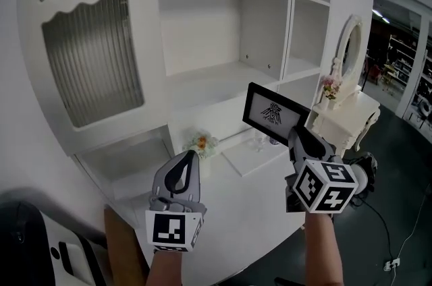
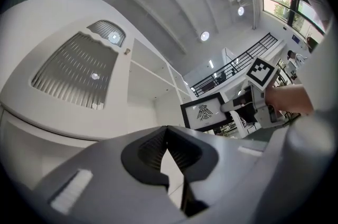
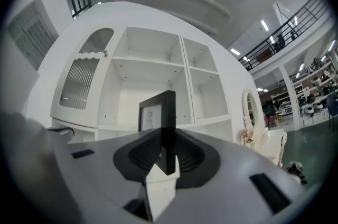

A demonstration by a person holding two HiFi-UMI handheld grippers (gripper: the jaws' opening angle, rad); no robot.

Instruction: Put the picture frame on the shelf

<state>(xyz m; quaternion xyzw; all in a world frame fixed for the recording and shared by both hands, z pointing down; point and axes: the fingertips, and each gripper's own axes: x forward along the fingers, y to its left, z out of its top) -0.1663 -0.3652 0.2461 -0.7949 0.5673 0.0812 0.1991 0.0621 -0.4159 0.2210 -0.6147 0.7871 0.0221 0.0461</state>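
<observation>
A black picture frame [image 1: 273,115] with a white picture of a dark figure hangs in the air in front of the white shelf unit [image 1: 223,69]. My right gripper [image 1: 295,135] is shut on its lower right edge. In the right gripper view the frame [image 3: 158,112] stands edge-on between the jaws of the right gripper [image 3: 168,157], with the open shelf compartments [image 3: 153,62] behind it. My left gripper [image 1: 190,156] points up over the table at the lower left, shut and holding nothing. In the left gripper view, the frame [image 2: 203,112] and the right gripper [image 2: 248,104] show to the right.
A cabinet door with ribbed glass [image 1: 91,62] closes the unit's left side. On the white tabletop [image 1: 250,210] lie a small flower bunch [image 1: 201,143] and a flat white tray [image 1: 253,156]. A white dressing table with an oval mirror [image 1: 347,109] stands at the right.
</observation>
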